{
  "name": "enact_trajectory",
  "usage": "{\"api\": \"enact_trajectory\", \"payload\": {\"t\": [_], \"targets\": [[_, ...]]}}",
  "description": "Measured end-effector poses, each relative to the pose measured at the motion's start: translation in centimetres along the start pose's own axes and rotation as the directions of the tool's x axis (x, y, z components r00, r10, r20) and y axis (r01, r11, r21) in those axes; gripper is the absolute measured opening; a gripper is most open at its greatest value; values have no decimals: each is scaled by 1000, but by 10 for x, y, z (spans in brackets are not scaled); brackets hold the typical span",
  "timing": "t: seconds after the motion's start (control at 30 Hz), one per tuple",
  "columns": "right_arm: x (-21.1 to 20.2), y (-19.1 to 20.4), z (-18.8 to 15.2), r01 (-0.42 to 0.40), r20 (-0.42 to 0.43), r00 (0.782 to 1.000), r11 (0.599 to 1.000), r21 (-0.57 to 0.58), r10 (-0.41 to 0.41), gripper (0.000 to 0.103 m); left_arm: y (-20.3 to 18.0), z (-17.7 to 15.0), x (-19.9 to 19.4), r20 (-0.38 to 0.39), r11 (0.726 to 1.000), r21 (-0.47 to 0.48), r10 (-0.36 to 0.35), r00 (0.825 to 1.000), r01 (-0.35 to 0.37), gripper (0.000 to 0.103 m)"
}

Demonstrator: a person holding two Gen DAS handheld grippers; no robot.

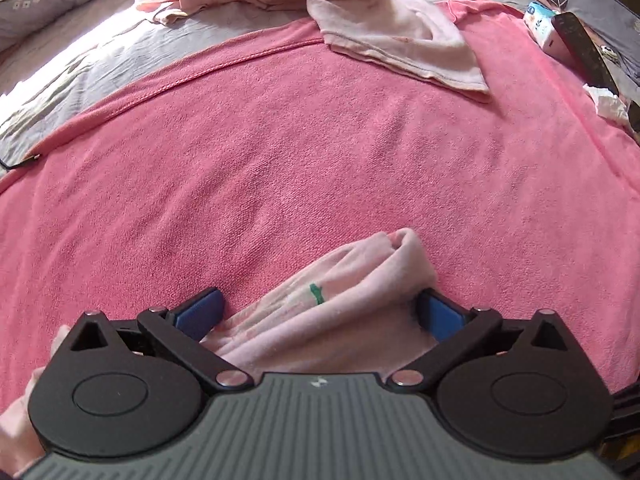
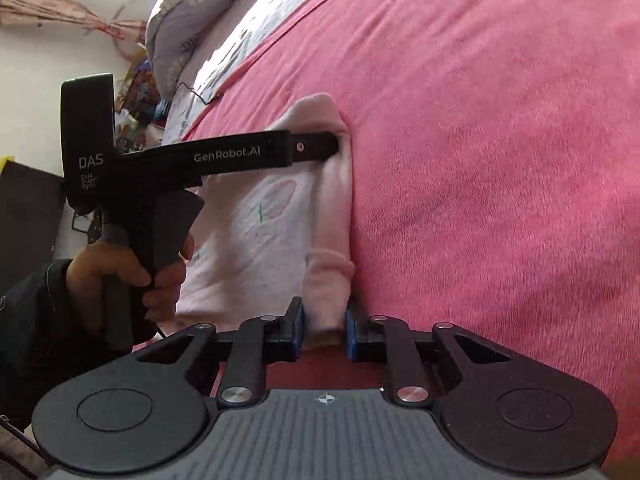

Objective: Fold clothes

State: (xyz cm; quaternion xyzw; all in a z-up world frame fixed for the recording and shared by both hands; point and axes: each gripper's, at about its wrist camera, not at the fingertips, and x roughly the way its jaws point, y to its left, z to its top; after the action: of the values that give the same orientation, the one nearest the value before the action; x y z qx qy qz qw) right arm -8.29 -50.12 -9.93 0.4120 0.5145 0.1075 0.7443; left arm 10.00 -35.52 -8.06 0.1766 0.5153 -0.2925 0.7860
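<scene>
Pink blanket (image 1: 320, 152) over bed, pale pink garment (image 2: 256, 232) lying on it near its front edge, left hand-held gripper (image 1: 320, 312) spread wide around one bunched fold, right hand-held gripper (image 2: 325, 330) nearly closed, pinching another fold.

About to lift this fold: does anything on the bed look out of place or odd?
Two things at the pink blanket's right edge: a crumpled white tissue and a small blue-and-white pack beside a dark object. Neither belongs to the laundry. The pale pink garment itself looks undamaged.
</scene>
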Motion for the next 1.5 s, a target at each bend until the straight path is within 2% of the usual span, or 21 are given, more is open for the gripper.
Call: {"api": "enact_trajectory", "payload": {"t": [0.1, 0.3, 0.37, 0.47, 0.5, 0.63, 0.67, 0.73, 0.77, 0.87, 1.03, 1.33, 1.5], "targets": [[-5, -7, -5, -26, -6, 1000, 996, 90, 27, 12, 2, 4, 3, -6, 1000, -16, -12, 1000, 12, 103], [-10, 4, 3, 6, -53, 999, 996, 84, -2, 11, 1, 9, 2, -17, 1000, -12, -21, 1000, 20, 103], [-22, 8, 1, 36, -58, 998, 999, 34, -34, 15, 3, 10, 1, -25, 999, -9, -32, 999, 32, 103], [-39, 11, 10, 61, 0, 998, 998, -32, -61, 25, 7, 9, 1, -25, 999, -7, -49, 998, 49, 103], [-39, 9, 16, 62, 11, 998, 998, -30, -62, 32, 7, 9, 1, -22, 999, -6, -53, 998, 53, 103], [-27, 2, 40, 70, 28, 997, 998, -1, -70, 33, 5, 9, 2, -17, 999, -5, -44, 999, 43, 103], [-20, 2, 45, 75, 21, 997, 997, 18, -75, 32, 5, 9, 2, -15, 999, -6, -41, 999, 41, 103], [-9, 4, 48, 88, 7, 996, 994, 63, -89, 15, 5, 9, 2, -14, 999, -12, -39, 999, 39, 103], [-8, 5, 45, 91, 0, 996, 993, 73, -91, 13, 5, 9, 2, -13, 999, -14, -38, 999, 38, 103], [-8, 7, 27, 108, -10, 994, 988, 111, -108, 12, 5, 9, 3, -11, 999, -11, -39, 999, 39, 103], [-13, 5, 15, 107, -17, 994, 977, 183, -106, 12, 6, 8, 3, -7, 999, -7, -42, 999, 42, 103], [-19, 20, 0, 180, -50, 983, 983, 39, -178, 10, 7, 7, 2, -5, 999, -5, -40, 999, 40, 103], [-23, 22, -9, 208, -87, 975, 978, 10, -206, 8, 7, 6, 2, 0, 999, -7, -35, 999, 35, 103]]}}
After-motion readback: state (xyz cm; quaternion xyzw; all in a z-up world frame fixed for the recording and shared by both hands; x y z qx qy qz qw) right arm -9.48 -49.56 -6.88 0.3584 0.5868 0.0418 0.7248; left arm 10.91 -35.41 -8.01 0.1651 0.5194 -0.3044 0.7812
